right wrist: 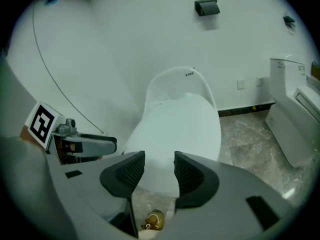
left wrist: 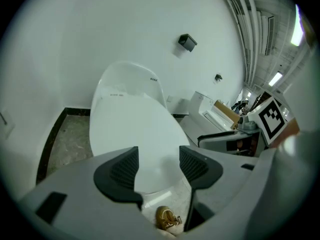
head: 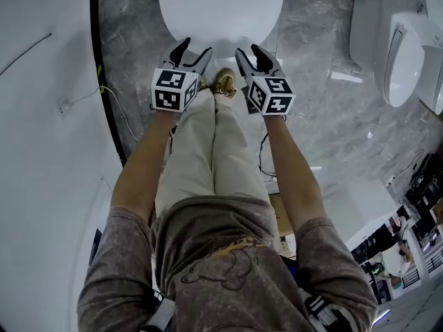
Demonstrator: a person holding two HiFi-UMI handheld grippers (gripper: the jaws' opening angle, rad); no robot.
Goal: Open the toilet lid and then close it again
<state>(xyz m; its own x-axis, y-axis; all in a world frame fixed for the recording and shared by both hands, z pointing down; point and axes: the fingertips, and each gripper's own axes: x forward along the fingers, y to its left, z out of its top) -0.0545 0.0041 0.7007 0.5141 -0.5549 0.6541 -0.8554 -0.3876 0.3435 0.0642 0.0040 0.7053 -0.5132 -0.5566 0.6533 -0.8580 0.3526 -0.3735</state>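
2 grippers hang side by side at the front edge of the toilet lid (head: 221, 9), which lies flat and shut on the bowl at the top of the head view. Left of the lid runs a white wall with a thin cable (head: 114, 102) on it and a dark skirting strip (head: 93, 47) at its foot.

The left gripper (head: 194, 52) is at the lid's front left part, its marker cube (head: 173, 88) facing up. In the left gripper view its fingers (left wrist: 122, 171) are released and stand well apart. The lid's front rim shows in the gap between them, with neither pad pressed on it.

Just before the lid's front edge, between the 2 grippers, a tan shoe (head: 223, 81) rests on the grey marble floor (head: 325, 81).

The right gripper (head: 249, 54) is at the lid's front right part, with its own cube (head: 271, 95) behind it. In the right gripper view its fingers (right wrist: 187, 171) are released too. Their gap is narrower than the left pair's, and again only the lid's rim shows in it, unclamped.

On the wall behind the lid hangs a small dark box (right wrist: 207, 6). Well to the right of the lid stands 1 more white toilet (head: 408, 54).
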